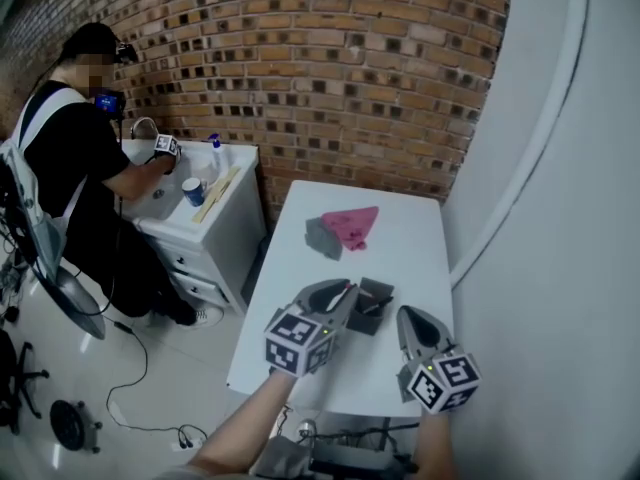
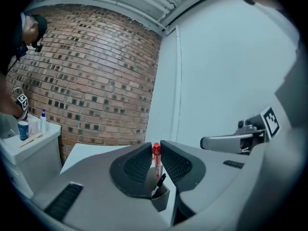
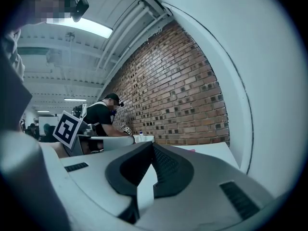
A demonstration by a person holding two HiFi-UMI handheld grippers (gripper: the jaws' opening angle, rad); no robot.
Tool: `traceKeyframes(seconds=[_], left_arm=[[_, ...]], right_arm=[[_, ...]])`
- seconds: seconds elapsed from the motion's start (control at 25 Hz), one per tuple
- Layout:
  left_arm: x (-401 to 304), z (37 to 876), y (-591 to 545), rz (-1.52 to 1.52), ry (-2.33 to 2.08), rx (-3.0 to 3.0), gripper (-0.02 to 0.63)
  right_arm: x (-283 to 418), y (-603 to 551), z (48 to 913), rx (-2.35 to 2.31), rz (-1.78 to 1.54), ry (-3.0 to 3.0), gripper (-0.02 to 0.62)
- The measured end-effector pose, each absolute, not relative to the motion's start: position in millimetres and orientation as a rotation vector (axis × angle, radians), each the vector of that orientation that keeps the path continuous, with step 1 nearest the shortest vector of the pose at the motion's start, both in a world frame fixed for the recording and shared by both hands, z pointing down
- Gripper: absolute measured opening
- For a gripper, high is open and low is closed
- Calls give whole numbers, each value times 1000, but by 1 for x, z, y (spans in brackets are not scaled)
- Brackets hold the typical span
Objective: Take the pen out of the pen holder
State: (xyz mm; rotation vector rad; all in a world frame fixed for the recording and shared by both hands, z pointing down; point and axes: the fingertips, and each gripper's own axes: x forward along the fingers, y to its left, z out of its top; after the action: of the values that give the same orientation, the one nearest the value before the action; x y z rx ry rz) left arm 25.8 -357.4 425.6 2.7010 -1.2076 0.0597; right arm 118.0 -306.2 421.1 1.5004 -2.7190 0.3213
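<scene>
Red pen [image 2: 156, 157] stands upright between the left gripper's [image 2: 156, 147] jaws. Its long axis runs straight up and down, and its rounded top shows just above the jaw tips. Its lower end points down at the pen holder [image 2: 162, 200] directly underneath. I cannot tell whether that end has cleared the holder's mouth.

Behind everything is a brick wall [image 1: 330, 58], with a curved white wall [image 1: 560, 218] to the right. Off to the left a person [image 1: 80, 148] in black leans over a white sink cabinet [image 1: 195, 243]. The white table [image 1: 410, 243] carries the work.

Over its near edge the left gripper [image 1: 349, 290] reaches in above the dark holder [image 1: 376, 303], its ribbed pads pressed against the pen from both sides. The right gripper [image 1: 404, 313] hangs just beside the holder on the right. Its jaws [image 3: 153, 146] meet at the tips with nothing in them.

Further back on the table lie a pink cloth [image 1: 352, 226] and a grey cloth [image 1: 321, 238], touching each other. A black pen [image 2: 160, 182] leans inside the holder, tilted to the right.
</scene>
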Motion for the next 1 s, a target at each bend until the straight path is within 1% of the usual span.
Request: traceKeyframes(seconds=[0.44,1.0], left_arm=[[21,387,-339,-46,-1208,2734,63],[22,374,-330,-47,-1213,2755,63]], right_arm=[[114,-301,393,1501,221,-2752,-9],[107,-302,374,1454,160,-2787,-9]])
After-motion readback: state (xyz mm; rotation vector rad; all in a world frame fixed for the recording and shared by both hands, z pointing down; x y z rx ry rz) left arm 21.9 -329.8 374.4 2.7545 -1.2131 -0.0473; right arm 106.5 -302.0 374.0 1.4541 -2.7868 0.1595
